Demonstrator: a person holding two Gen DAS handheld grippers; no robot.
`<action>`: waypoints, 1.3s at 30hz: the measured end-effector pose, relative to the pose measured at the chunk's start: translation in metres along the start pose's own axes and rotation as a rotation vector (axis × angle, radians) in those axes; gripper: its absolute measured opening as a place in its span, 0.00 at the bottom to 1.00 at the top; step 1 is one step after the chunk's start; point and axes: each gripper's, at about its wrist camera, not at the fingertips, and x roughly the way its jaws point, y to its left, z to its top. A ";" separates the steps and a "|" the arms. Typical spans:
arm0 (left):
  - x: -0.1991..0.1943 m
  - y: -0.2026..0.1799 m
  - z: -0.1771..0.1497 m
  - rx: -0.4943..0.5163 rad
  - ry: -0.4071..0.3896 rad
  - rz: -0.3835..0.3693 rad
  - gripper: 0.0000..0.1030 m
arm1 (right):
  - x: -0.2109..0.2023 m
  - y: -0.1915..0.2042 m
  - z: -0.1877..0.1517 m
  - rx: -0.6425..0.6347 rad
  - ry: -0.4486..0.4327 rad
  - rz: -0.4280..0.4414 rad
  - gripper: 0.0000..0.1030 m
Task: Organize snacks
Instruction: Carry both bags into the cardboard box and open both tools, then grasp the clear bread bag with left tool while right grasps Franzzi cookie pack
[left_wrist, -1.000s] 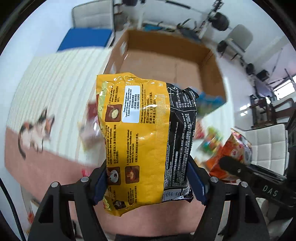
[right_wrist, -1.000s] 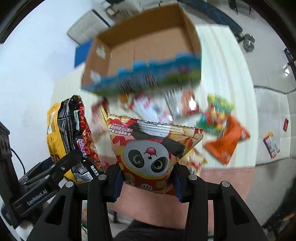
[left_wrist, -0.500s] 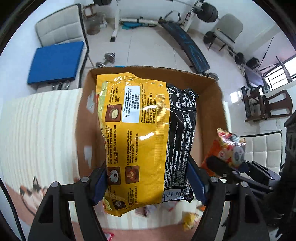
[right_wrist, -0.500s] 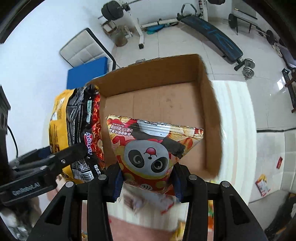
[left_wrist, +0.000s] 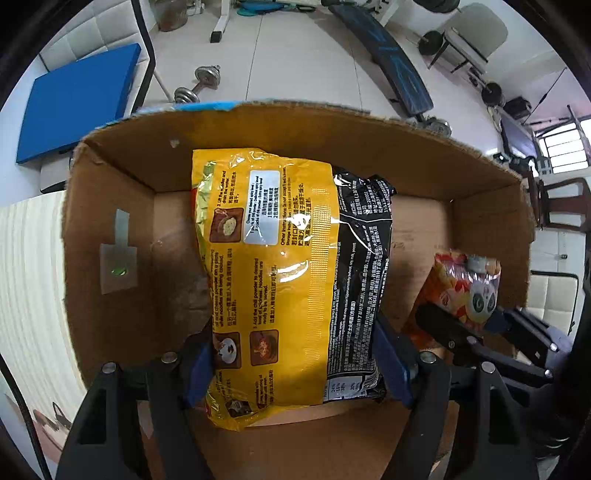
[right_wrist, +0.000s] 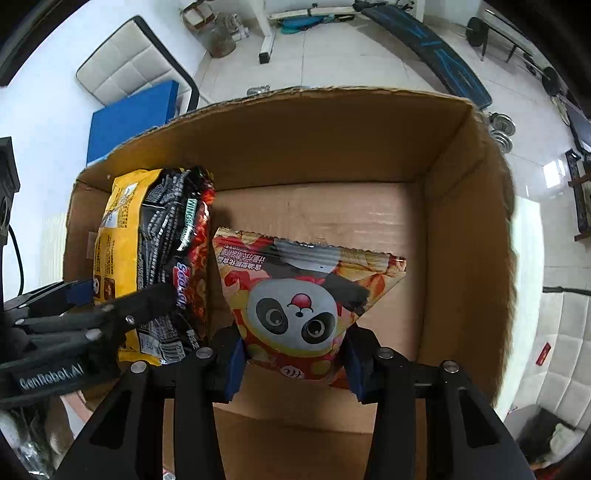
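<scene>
Bright daylight all round, looks like it's coming from the window (left_wrist: 561, 147) off to the left gripper's right. Glare streaks the shiny noodle pack (left_wrist: 291, 266) between its fingers, which throws a dark shadow on the cardboard box (left_wrist: 110, 206) floor. Heavy fisheye bending and black corners at the edges, centre sharp.

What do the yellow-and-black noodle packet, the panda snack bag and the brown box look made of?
Yellow-and-black noodle packet: glossy plastic film, judging by glare streaks and wrinkles. Panda snack bag: shiny film, possibly foil-lined, with a serrated crimped top edge. Brown box: matte corrugated cardboard with rough, frayed rims.
</scene>
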 end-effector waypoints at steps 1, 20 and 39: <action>0.001 0.000 0.001 0.001 0.003 0.001 0.72 | 0.003 0.001 0.002 -0.004 0.002 -0.014 0.47; -0.075 0.001 -0.048 0.030 -0.223 0.012 0.88 | -0.066 0.013 -0.037 -0.033 -0.069 -0.061 0.93; -0.046 0.061 -0.252 0.027 -0.193 0.288 0.88 | -0.003 0.100 -0.218 -0.330 0.105 -0.019 0.93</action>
